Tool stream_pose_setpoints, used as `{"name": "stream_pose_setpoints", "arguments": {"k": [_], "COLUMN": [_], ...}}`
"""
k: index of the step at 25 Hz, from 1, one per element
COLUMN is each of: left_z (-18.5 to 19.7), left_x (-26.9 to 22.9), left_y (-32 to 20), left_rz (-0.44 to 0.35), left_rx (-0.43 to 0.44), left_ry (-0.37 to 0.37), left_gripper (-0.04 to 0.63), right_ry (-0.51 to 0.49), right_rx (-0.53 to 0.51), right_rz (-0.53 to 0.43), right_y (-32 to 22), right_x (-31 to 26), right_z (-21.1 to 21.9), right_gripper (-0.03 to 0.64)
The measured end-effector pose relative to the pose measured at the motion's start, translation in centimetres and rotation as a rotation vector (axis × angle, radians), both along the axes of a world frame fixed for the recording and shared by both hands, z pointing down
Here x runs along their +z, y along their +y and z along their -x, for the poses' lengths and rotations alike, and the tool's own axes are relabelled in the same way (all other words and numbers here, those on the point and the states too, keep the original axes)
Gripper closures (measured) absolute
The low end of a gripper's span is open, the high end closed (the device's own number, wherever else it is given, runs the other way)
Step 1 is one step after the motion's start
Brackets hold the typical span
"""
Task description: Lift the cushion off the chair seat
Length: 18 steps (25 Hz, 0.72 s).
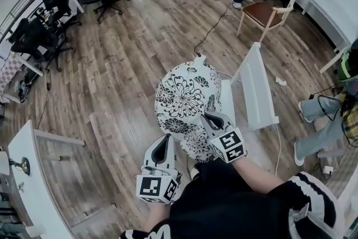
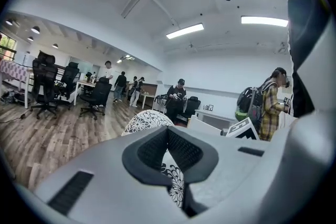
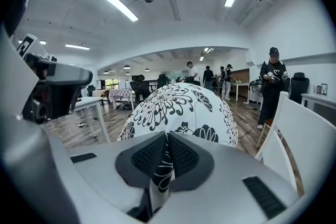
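The cushion [image 1: 184, 101] is up in the air, just beside the white chair [image 1: 258, 84]. The left hand-held gripper [image 1: 164, 141] and the right hand-held gripper [image 1: 212, 120] are both pinched tight on its near edge. It looks soft, puffy and light, so the edge seems a good place to hold. The floor [image 1: 123, 75] is open on the left, but the chair is close on the right.

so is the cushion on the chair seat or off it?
Off: left gripper and right gripper pinch the cushion, held up beside the bare chair seat.
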<state>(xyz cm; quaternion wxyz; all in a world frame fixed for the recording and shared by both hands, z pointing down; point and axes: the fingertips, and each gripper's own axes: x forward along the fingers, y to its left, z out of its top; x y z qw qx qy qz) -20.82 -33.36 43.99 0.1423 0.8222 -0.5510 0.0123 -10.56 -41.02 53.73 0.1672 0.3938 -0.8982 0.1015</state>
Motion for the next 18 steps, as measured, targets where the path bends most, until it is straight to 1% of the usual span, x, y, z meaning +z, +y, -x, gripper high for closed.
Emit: {"name": "stream_pose_setpoints", "arguments": {"k": [5,11,15,18], "left_z": [-0.1,-2.9,-3.2,-3.7], "left_x": [-1.0,-2.6,-3.6,-3.3], "left_y": [1.5,1.8,2.2,2.9], "left_rz": [-0.041,-0.101,-0.104,-0.103], "left_rx": [0.037,0.081,0.112,0.124], "left_ry": [-0.002,-0.014,-0.025,-0.036], "left_gripper": [0.594,0.594,0.594,0.594], "right_ry": [-0.048,-0.105,-0.115,-0.127], "right_rx": [0.017,0.042,0.061,0.065], "right_rz": [-0.037,-0.115,-0.139,-0.149], "right_y": [2.1,3.2,4.0,4.8], "right_x": [-2.7,-6.5,-8.2,-8.3], "right_z": [0.6,-1.4,-1.6,-2.0], "right_gripper": [0.586,0.586,0.586,0.586]}}
